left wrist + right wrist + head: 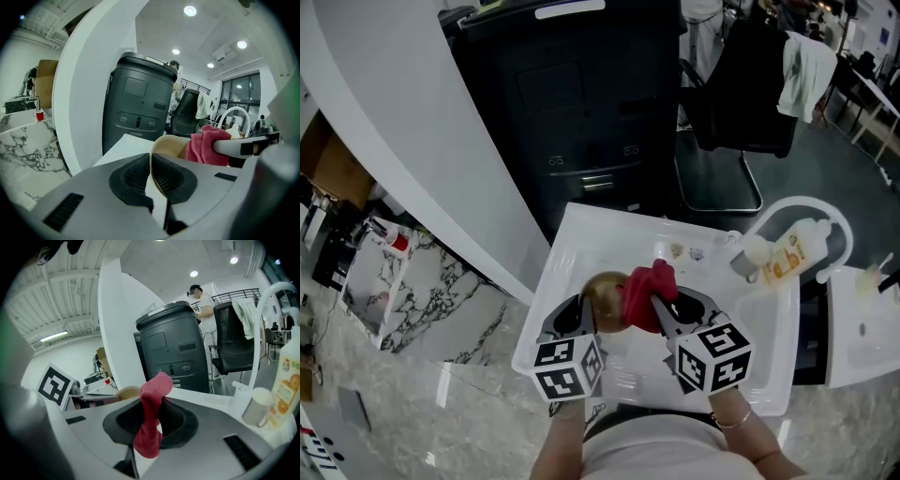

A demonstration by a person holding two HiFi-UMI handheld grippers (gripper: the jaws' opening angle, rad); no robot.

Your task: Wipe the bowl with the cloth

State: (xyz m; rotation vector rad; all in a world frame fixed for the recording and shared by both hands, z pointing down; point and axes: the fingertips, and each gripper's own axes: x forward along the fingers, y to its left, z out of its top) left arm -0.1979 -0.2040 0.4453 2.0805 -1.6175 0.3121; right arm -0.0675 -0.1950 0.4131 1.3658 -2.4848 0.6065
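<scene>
At 12 o'clock beyond the white sink (570,246): black bin (572,112), black chair (741,94) at 1. Marbled surface (403,394) at 9. At 2 o'clock by sink rim: faucet (797,208), orange-labelled bottle (792,253), small cup (757,251). Over the basin: tan bowl (605,295), rim pinched in closed left gripper (151,176); red cloth (649,292) clamped in right gripper (150,420), bunched against bowl's 3 o'clock side.

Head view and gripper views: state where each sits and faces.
Head view: on the person's head, steeply down at the sink; left gripper and right gripper show.
Left gripper view: rides its gripper, along jaws shut on the bowl.
Right gripper view: rides its gripper, along jaws shut on the cloth.
All share the cloth.
</scene>
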